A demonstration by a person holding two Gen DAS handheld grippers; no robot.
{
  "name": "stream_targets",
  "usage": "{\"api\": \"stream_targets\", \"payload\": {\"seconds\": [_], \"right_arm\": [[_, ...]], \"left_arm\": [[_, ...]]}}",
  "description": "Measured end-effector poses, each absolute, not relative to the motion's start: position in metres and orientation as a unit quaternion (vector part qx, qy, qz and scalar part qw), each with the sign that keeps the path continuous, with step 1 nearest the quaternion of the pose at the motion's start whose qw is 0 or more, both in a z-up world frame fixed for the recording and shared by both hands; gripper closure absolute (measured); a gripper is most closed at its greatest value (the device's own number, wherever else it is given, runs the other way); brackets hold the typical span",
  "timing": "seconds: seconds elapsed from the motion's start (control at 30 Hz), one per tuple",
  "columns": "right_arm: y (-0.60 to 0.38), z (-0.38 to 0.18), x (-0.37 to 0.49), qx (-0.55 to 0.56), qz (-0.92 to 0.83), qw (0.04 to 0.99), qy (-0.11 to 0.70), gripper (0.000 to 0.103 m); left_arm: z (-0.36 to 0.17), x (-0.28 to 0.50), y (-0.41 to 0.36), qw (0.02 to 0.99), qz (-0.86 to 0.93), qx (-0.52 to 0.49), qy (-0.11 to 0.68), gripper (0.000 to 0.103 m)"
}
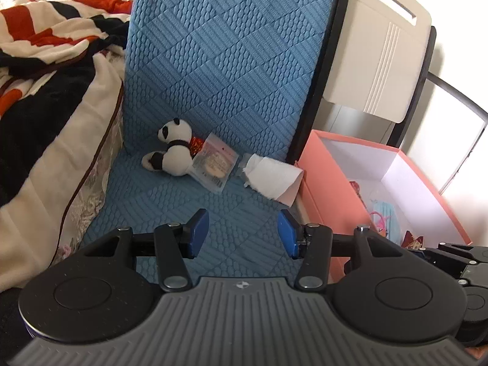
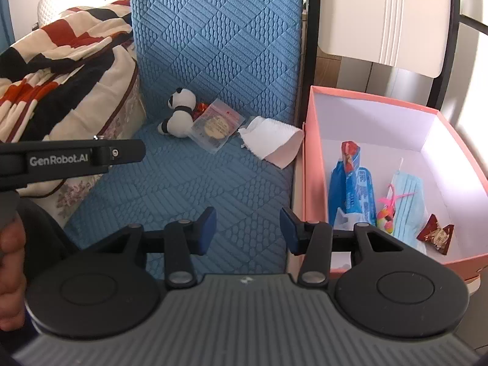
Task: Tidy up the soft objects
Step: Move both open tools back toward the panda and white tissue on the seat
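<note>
A small panda plush [image 1: 174, 149] [image 2: 180, 113] lies on the blue quilted bed cover [image 1: 219, 70] [image 2: 213, 61], with a clear packet [image 1: 213, 161] [image 2: 215, 128] against it. To their right lies a folded white tissue [image 1: 271, 175] [image 2: 268, 137], close to the pink box [image 1: 323, 183] [image 2: 314, 152]. The box holds a blue snack pack [image 2: 353, 189], a blue face mask [image 2: 407, 201] and a red candy [image 2: 436, 235]. My left gripper [image 1: 242, 233] hovers open over the cover, short of the plush. My right gripper [image 2: 248, 230] is open too, near the box's left wall.
A rumpled red, black and cream blanket [image 1: 45, 70] [image 2: 61, 58] piles up on the left. A white chair back [image 1: 384, 45] [image 2: 384, 15] stands behind the box. A person's hand [image 2: 10, 274] holds the left gripper's body [image 2: 70, 158] at the left edge of the right wrist view.
</note>
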State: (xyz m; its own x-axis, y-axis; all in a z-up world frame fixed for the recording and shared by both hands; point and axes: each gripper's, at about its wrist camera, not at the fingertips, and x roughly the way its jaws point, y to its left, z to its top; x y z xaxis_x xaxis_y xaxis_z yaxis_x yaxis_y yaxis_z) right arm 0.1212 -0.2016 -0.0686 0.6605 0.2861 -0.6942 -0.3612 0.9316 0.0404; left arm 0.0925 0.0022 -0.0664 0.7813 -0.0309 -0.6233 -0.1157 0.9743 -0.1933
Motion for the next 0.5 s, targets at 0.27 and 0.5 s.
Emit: {"api": "stream_targets", "payload": {"seconds": [0.27, 0.5], "right_arm": [[-0.194, -0.081, 0.121, -0.037, 0.177, 0.902, 0.391, 0.054], [-0.175, -0.084, 0.129, -0.040, 0.177, 0.904, 0.387, 0.054]], "left_arm": [[-0.077, 0.098, 0.013, 0.933, 0.024, -0.124, 0.336, 0.047], [-0.088, 0.113, 0.015, 0.933, 0.023, -0.112, 0.341, 0.047]]}}
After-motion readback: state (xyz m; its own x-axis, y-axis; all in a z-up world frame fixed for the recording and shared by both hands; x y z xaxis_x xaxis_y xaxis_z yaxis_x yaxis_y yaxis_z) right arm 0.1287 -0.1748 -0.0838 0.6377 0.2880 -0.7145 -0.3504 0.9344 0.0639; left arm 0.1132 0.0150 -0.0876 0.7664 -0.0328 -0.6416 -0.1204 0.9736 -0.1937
